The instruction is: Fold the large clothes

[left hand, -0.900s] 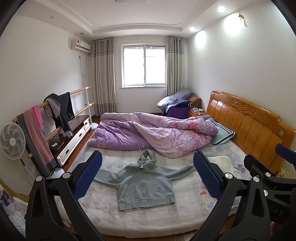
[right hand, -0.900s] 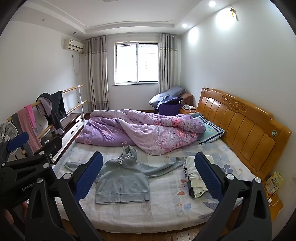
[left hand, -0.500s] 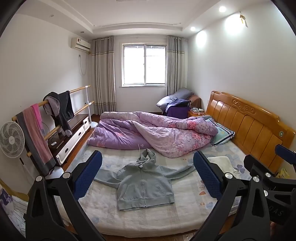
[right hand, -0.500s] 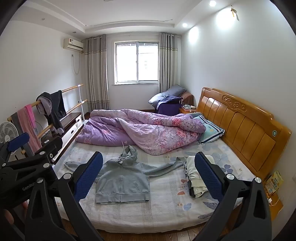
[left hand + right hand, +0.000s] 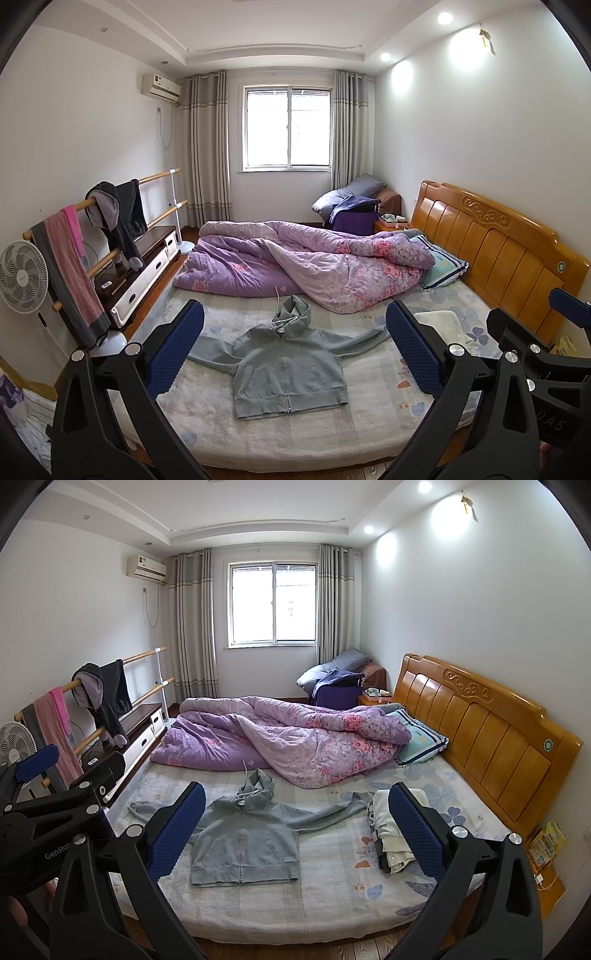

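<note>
A grey zip hoodie (image 5: 288, 369) lies flat, front up, sleeves spread, on the near half of the bed (image 5: 295, 435); it also shows in the right wrist view (image 5: 245, 845). My left gripper (image 5: 295, 350) is open and empty, held back from the bed's near edge with the hoodie seen between its blue pads. My right gripper (image 5: 297, 830) is open and empty at about the same distance. The right gripper's body shows at the right of the left wrist view, the left gripper's body at the left of the right wrist view.
A rumpled purple quilt (image 5: 306, 266) covers the bed's far half. A stack of folded clothes (image 5: 391, 830) lies right of the hoodie. A wooden headboard (image 5: 480, 731) is at the right; a clothes rail (image 5: 103, 221), fan (image 5: 22, 277) and low cabinet (image 5: 144, 269) at the left.
Both views have shifted only slightly; the hoodie and both open grippers stay as they were.
</note>
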`<state>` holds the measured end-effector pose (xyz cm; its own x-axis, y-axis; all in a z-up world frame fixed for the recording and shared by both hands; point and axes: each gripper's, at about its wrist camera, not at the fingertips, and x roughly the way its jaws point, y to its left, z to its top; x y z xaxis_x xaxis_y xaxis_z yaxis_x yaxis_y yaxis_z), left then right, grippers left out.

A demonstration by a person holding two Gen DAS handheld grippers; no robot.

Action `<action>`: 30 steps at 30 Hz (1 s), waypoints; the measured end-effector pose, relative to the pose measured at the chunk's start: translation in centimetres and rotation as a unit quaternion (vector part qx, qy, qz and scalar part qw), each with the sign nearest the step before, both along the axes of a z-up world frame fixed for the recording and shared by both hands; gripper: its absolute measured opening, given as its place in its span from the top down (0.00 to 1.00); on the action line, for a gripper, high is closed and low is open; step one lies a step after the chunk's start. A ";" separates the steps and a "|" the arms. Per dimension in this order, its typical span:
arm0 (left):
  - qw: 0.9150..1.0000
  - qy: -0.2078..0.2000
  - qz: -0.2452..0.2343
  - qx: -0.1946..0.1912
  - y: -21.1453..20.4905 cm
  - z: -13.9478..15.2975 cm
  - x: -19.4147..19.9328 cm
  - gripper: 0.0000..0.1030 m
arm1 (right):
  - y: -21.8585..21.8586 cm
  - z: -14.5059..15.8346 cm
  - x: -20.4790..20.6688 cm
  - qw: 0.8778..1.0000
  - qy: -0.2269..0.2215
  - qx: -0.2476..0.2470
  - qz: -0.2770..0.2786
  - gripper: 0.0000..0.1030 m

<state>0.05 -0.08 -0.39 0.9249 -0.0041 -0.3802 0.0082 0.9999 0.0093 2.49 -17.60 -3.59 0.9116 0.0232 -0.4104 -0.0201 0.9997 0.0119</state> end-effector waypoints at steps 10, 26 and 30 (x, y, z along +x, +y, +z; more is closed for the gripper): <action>1.000 0.000 0.001 0.000 0.0 -0.6 0.3 0.05 | -0.2 -0.3 0.1 1.000 0.001 0.001 0.001 0.07; 1.000 0.001 0.001 0.000 0.0 -0.9 0.5 0.05 | 0.2 -1.0 0.4 1.000 0.002 0.001 0.001 0.07; 1.000 0.001 0.001 -0.001 0.1 -1.2 0.5 0.05 | 0.2 -0.9 0.4 1.000 0.002 0.001 0.001 0.07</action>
